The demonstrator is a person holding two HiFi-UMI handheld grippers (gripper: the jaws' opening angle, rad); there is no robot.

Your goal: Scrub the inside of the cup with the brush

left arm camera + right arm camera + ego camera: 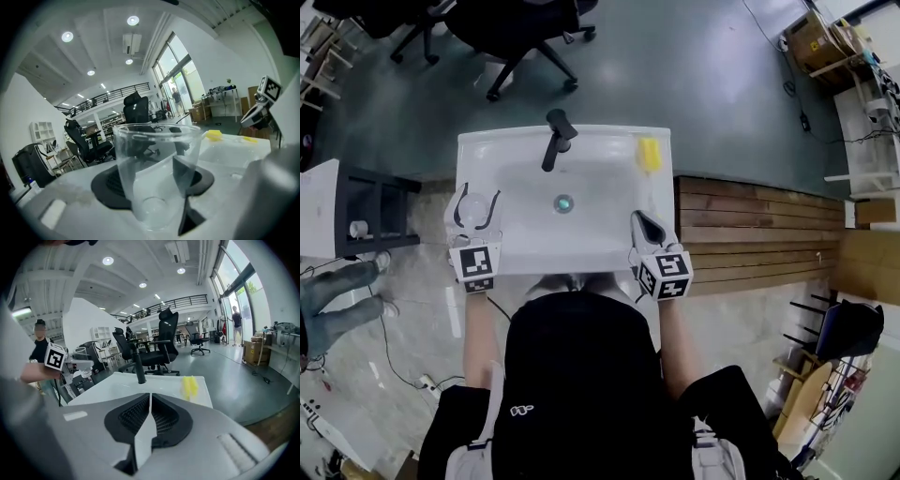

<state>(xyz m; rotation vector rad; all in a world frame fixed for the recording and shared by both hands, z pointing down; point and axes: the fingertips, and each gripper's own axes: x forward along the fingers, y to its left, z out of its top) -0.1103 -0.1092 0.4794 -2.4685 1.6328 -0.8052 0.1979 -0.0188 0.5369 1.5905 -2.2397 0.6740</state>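
Cup (157,178) in forward-pointing left gripper (478,199)

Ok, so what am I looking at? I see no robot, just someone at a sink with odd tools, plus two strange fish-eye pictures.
There is no robot here. A person holds a two-jawed gripper in each hand. The head view comes from a camera on the person's head, looking down at a white sink with a black tap and a yellow brush lying on its rim. The two gripper views come from cameras riding on the grippers, each looking along its own jaws. The left gripper has its jaws closed on a clear cup. The right gripper holds nothing, and its jaws are nearly together.
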